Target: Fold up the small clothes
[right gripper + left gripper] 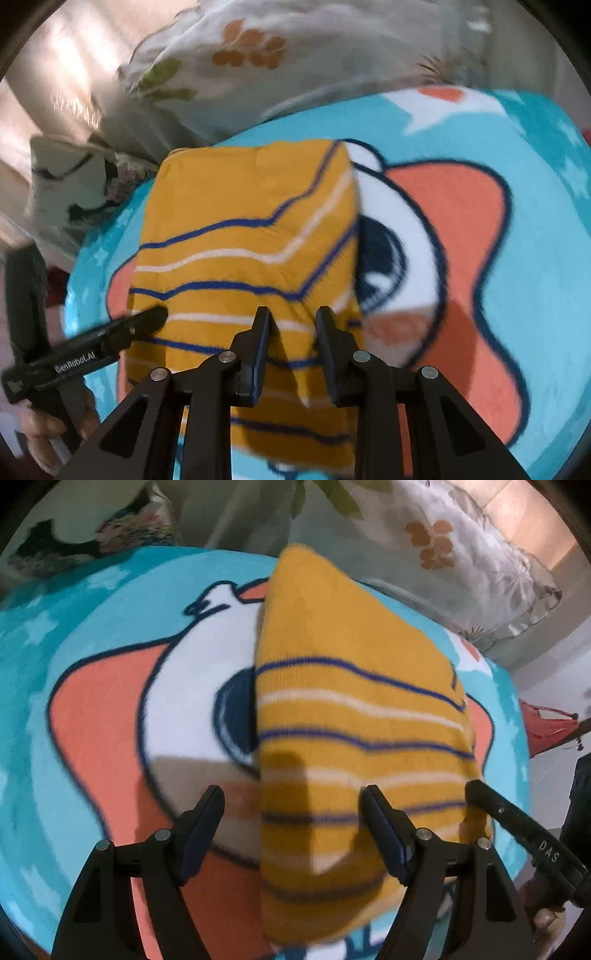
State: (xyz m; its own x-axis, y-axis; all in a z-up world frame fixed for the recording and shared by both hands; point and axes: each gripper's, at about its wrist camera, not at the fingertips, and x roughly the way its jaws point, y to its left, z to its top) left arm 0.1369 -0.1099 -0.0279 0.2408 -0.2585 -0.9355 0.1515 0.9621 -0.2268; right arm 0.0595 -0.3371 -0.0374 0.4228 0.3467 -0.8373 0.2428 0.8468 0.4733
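Two grippers, one small mustard-yellow striped garment (243, 236), and honestly the big risk is the whole thing sliding on that fleecy turquoise cartoon blanket (92, 709) it's lying on. It sits folded in the middle of the blanket, over the white-and-orange character print, with floral pillows (258, 66) behind it. Long axis runs away from both cameras, near edge under the fingers, far end toward the pillows; the navy and white stripes cross it, so they're a decent check on whether it's skewed. In the left wrist view the far end narrows to a rounded tip. Next worry: the right gripper (291, 314) has its fingers only partly apart, with a raised ridge of the knit between them, but I can't tell if the pads actually pinch it, so a lift could drop the fold. Smallest issue: the left gripper (295, 794) stands wide, straddling the garment's left edge without gripping, and could snag that edge.
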